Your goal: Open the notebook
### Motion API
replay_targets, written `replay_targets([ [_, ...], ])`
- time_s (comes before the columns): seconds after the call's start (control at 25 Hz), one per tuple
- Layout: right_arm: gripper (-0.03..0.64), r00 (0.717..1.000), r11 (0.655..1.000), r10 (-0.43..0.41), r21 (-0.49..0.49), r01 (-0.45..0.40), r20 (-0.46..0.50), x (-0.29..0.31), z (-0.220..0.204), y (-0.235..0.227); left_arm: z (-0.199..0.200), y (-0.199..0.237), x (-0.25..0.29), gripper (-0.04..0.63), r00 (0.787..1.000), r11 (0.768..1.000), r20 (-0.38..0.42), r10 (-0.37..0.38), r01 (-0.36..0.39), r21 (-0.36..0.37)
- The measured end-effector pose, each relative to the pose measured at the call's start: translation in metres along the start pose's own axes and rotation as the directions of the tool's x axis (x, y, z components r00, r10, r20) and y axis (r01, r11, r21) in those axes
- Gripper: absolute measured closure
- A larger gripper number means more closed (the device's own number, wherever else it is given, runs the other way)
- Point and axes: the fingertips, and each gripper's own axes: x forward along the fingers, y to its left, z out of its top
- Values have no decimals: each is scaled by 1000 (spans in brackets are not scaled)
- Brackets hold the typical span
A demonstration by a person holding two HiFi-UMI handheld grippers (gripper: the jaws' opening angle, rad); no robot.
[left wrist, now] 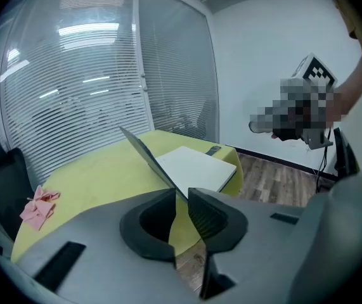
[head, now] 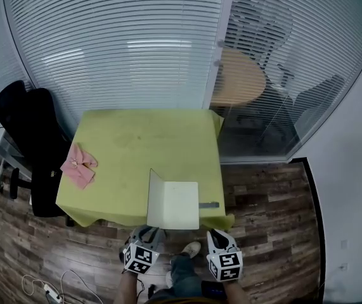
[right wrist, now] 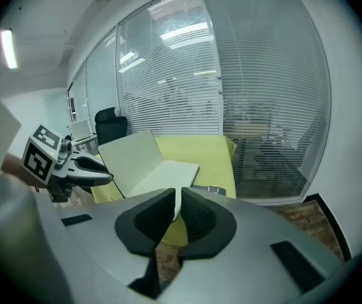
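The notebook (head: 175, 204) is found on the yellow-green tabletop (head: 142, 144), at the edge nearest the person and towards the right corner. Its cover is raised almost upright along the left side, while the white pages are laid flat. A small grey strip (head: 209, 204) is seen just beside the notebook, on its right. A folded pink cloth (head: 79, 164) is placed well apart from the notebook, to its left, near the tabletop's left edge. Beyond that cloth, further left of the notebook, a black chair (head: 35, 138) is seen on the wooden floor. The left hand-held gripper (head: 148, 233) is held just below the notebook's near left corner, off the tabletop. Its jaws are set narrow, with a slim gap between them, and nothing is gripped; the raised cover is only lined up with the gap farther off. The right hand-held gripper (head: 220, 234) is held below the notebook's near right corner, apart from it. Its jaws are likewise drawn to a thin slit, and nothing is held there.
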Motion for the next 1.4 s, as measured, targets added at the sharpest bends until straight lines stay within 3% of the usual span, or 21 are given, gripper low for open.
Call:
replay_targets([
  [0.16,575,1000,1000,13,-3,-13,-7,2,0,5,-6,7,-2,517,1000,995,13,16,-14,-103],
  [0.32,575,1000,1000,22,-17,-23,-12,2,-1,7,-14,16,-4,515,999,969,38,32,-22,-245],
  [0.48,578,1000,1000,20,5,-20,-19,5,-5,2,-21,20,-2,500,999,966,26,46,-37,-257],
  [0.6,582,1000,1000,13,16,-12,-28,6,-8,-2,-27,23,-2,500,998,943,39,42,-26,-332],
  [0.88,607,999,1000,14,16,-13,-44,12,-12,-2,-44,27,1,500,994,813,92,53,11,-582],
  [1.2,607,998,1000,29,4,-29,-53,16,-13,1,-68,29,11,482,992,662,105,63,37,-748],
  [1.4,607,998,999,30,-14,-30,-49,13,-11,0,-78,30,15,454,993,583,42,109,-30,-812],
])
